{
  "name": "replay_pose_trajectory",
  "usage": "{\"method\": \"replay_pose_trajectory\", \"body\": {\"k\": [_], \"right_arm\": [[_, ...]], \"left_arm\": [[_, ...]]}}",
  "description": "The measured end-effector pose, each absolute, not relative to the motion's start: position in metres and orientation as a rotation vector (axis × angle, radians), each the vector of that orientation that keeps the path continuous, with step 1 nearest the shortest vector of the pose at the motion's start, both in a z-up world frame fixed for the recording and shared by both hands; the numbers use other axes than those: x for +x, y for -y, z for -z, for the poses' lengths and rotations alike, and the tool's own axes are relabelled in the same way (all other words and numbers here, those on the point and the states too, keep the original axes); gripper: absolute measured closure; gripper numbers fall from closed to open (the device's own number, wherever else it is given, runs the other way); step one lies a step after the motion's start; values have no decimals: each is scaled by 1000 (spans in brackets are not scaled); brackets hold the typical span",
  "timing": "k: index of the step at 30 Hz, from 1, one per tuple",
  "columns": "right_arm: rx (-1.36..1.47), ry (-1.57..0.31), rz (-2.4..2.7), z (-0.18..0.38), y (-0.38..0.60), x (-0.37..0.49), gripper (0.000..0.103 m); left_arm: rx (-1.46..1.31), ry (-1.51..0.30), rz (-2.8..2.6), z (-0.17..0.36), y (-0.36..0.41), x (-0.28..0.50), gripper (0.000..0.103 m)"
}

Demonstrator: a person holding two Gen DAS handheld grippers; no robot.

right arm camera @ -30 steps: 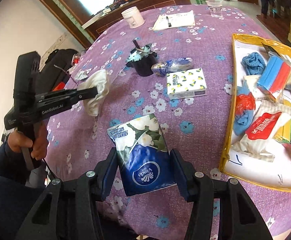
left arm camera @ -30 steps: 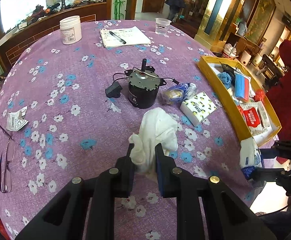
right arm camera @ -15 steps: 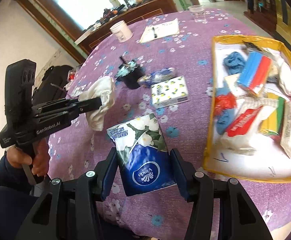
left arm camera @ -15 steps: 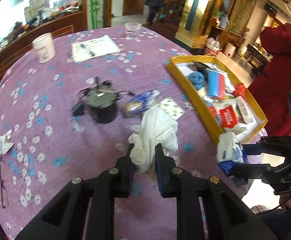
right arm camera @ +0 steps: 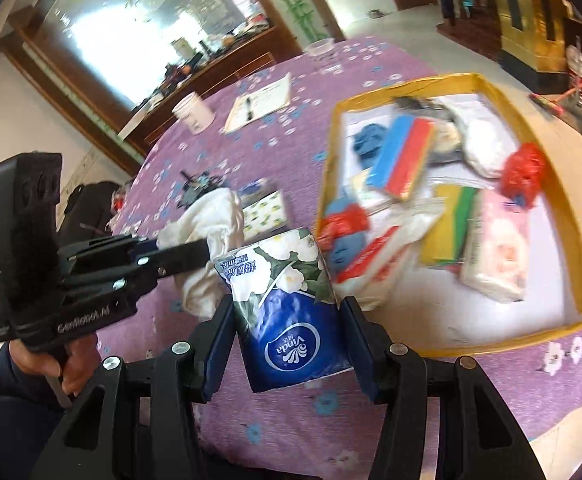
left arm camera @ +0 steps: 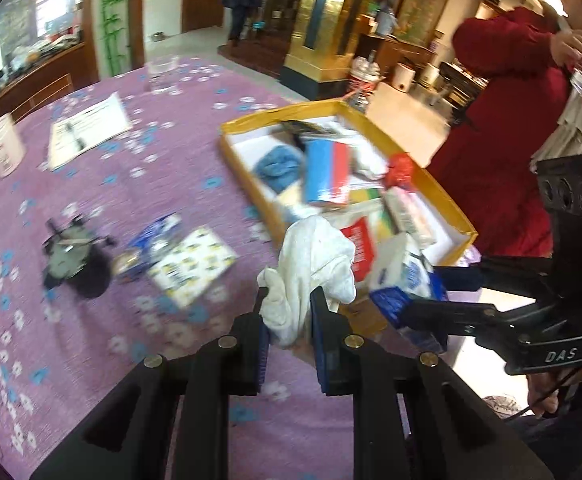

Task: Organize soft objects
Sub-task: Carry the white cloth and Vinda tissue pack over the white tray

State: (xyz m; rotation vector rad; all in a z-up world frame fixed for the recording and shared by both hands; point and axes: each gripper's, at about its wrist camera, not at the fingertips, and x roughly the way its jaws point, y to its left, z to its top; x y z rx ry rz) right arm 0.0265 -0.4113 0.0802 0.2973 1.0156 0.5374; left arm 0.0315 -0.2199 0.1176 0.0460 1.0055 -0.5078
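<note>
Left claw clamped on white cloth; right claw clamped on blue tissue pack. Both loads carried off purple tablecloth since a second ago, now hanging at near edge of yellow box. Box closer, larger in view; drop likely next. Patterned tissue pack left on table beyond.
</note>
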Motion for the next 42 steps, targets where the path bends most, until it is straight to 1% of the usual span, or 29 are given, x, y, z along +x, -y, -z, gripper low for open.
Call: {"method": "replay_pose_trajectory", "body": {"k": [7, 25, 34, 42], "right_arm": [[350, -1009, -472, -77, 450, 30, 46], [422, -997, -377, -69, 530, 33, 46], [423, -993, -366, -69, 549, 49, 46], [395, -971, -347, -80, 551, 86, 46]], "left_arm": [[83, -1012, 556, -115, 265, 37, 85], [90, -1061, 599, -92, 340, 77, 85], [79, -1080, 580, -80, 355, 95, 85], [65, -1081, 549, -75, 354, 107, 85]]}}
